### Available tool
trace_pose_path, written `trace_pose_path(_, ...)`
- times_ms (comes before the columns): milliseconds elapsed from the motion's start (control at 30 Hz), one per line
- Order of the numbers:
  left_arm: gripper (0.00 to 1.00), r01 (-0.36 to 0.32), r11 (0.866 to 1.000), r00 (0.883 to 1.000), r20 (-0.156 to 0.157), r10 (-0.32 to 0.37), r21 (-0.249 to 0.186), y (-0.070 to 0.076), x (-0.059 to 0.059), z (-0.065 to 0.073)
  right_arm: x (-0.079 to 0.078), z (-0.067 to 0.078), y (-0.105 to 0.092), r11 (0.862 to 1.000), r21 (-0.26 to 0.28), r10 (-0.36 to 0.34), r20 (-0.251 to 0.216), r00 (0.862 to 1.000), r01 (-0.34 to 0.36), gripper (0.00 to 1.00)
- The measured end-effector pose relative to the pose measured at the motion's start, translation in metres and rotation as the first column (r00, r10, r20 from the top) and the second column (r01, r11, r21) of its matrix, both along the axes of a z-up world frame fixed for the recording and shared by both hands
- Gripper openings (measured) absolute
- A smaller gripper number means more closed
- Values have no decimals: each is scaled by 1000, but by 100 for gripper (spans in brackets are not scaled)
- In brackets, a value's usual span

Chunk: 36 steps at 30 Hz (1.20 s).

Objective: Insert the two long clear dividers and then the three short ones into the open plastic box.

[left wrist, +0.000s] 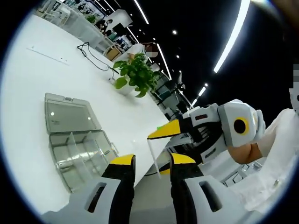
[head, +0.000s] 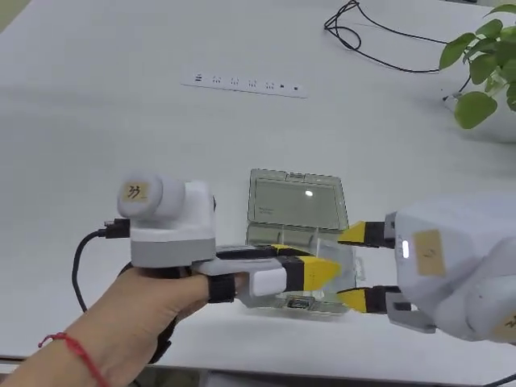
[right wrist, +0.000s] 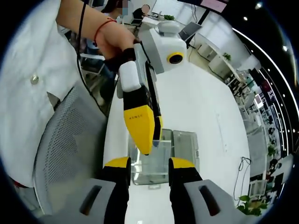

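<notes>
The clear plastic box (head: 294,305) lies near the table's front edge with its lid (head: 298,201) open flat behind it. In the left gripper view the box (left wrist: 79,151) has clear dividers standing in it. My left gripper (head: 326,272) reaches in from the left above the box, shut on a thin clear divider (left wrist: 151,156). The right gripper view shows that divider (right wrist: 156,140) at the left gripper's yellow tips (right wrist: 140,126). Facing it, my right gripper (head: 352,266) is open, its two yellow tips spread either side of the left gripper's tip.
A white power strip (head: 244,83) lies farther back on the white table (head: 121,129). A black cable (head: 379,36) and a potted plant (head: 484,64) are at the back right. A grey mesh chair (right wrist: 70,140) stands below the table's front edge.
</notes>
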<state>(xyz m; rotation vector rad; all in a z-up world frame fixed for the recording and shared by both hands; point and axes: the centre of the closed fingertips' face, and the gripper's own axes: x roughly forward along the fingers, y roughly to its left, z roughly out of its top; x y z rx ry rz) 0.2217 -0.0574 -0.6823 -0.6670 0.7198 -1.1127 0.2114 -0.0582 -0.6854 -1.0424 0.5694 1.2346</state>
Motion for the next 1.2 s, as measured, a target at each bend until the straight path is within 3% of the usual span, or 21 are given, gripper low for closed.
trace_pose_path(133, 15, 0, 1000, 1000, -20, 0, -13, -2, -1, -1, 0, 1, 0, 1000, -13, 12, 15, 1000, -12, 33)
trace_pose_path(400, 6, 5, 1000, 999, -34, -6, -24, -3, -2, -1, -2, 1, 2, 1000, -15, 18, 15, 1000, -18, 33)
trace_pose_path(600, 0, 16, 1000, 999, -27, -17, -27, -5, -4, 0, -2, 1, 2, 1000, -21, 19, 21, 1000, -18, 33)
trace_pose_path(733, 0, 13, 999, 999, -51, -15, -42, -7, -5, 1, -2, 1, 1, 1000, -21, 16, 19, 1000, -15, 33)
trace_pose_path(900, 0, 2, 999, 999, -52, -4, -40, -7, -5, 1, -2, 1, 0, 1000, -17, 15, 22, 1000, -14, 33)
trace_pose_path(1067, 0, -6, 999, 999, -40, 5, -41, -6, -4, 4, 0, 2, 3, 1000, -5, 3, 24, 1000, -3, 35)
trace_pose_path(1200, 0, -10, 1000, 1000, 12, 10, -27, -2, -1, 7, 1, 10, 4, 999, 35, -8, -2, 1000, 8, 36)
